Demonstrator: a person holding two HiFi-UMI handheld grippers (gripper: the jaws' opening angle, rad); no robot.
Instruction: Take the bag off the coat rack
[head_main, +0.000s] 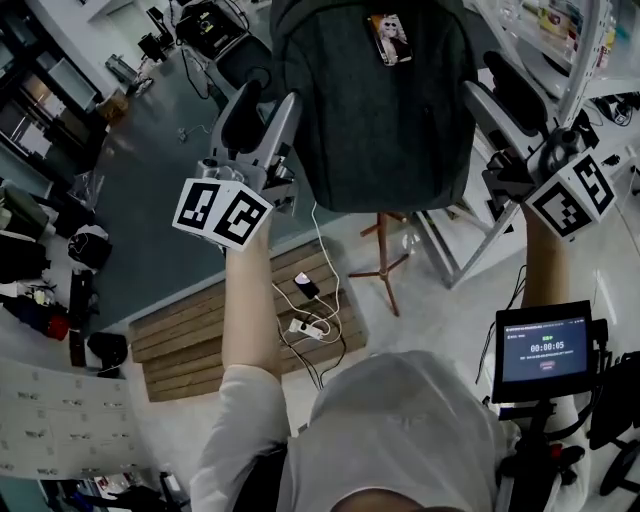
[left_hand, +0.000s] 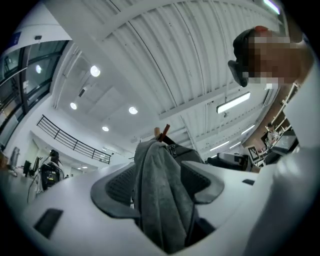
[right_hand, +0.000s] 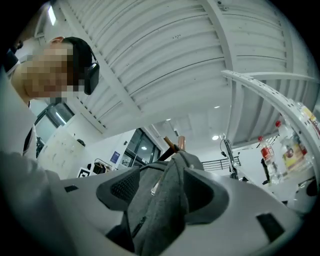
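A dark grey backpack (head_main: 375, 100) hangs from the wooden coat rack, whose legs (head_main: 385, 265) stand on the floor below it. A small picture tag sits near the bag's top. My left gripper (head_main: 265, 105) is raised at the bag's left edge, my right gripper (head_main: 497, 97) at its right edge. In the left gripper view, a fold of the bag (left_hand: 162, 210) lies between the open jaws, under the rack's pegs (left_hand: 162, 132). In the right gripper view, grey fabric with a zipper (right_hand: 157, 215) runs between the open jaws below the pegs (right_hand: 176, 143).
A small screen on a stand (head_main: 545, 350) is at my right. A wooden platform (head_main: 220, 330) with a power strip and cables (head_main: 308, 325) lies on the floor left of the rack. A white frame (head_main: 470, 250) and a shelf with bottles (right_hand: 287, 145) stand right.
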